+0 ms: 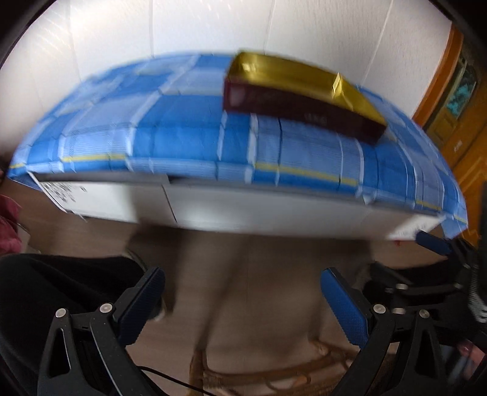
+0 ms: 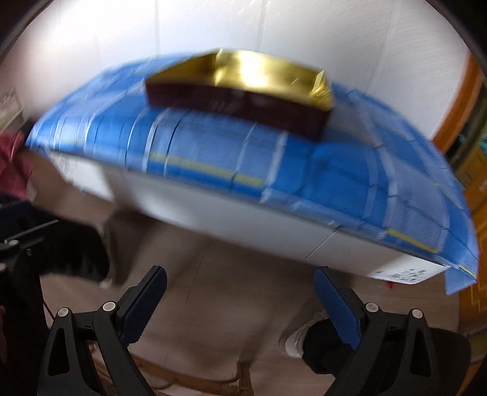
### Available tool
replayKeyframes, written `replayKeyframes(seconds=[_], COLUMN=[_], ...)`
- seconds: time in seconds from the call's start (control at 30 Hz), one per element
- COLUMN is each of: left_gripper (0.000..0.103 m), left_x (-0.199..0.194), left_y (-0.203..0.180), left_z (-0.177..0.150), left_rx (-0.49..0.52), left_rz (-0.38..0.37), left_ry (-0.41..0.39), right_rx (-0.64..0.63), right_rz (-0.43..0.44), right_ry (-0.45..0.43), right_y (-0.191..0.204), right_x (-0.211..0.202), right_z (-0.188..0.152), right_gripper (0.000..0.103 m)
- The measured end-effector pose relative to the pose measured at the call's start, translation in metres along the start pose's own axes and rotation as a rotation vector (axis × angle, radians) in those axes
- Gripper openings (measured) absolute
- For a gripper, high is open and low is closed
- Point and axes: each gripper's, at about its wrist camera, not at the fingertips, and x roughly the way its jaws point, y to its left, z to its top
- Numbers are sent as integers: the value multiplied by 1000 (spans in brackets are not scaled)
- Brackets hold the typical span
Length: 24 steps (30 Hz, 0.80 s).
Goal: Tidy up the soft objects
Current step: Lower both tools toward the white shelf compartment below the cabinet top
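Both views are motion-blurred. A white table covered by a blue checked cloth stands ahead, also in the right wrist view. On it sits an open box, dark red outside and gold inside, also seen in the right wrist view. My left gripper is open and empty, below the table's front edge. My right gripper is open and empty too. A dark red soft item shows at the left edge, and in the right wrist view.
A woven basket rim lies on the brown floor below the left gripper, also in the right wrist view. A white wall stands behind the table. An orange wooden door is at right. The other gripper shows at right.
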Motion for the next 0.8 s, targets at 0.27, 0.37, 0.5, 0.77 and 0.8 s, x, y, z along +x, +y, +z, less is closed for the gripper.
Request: replayKeyframes(seconds=[0.27, 0.37, 0.5, 0.77, 0.8], left_gripper=[103, 103, 103, 103, 103], left_x=[17, 26, 37, 64, 69], left_y=[2, 9, 12, 13, 14], left_z=[-1, 4, 10, 21, 22], left_rx=[31, 9, 7, 39, 32], left_rz=[7, -6, -10, -16, -36], left_ry=[62, 104, 126, 164, 185], right_rx=[-414, -628, -878, -986, -985], right_rz=[-188, -320, -526, -608, -603], right_ry=[226, 212, 187, 264, 274], right_y=[40, 48, 41, 5, 3], right_x=[102, 131, 168, 219, 224], right_z=[-8, -20, -39, -43, -42], right_gripper=[95, 94, 101, 103, 103])
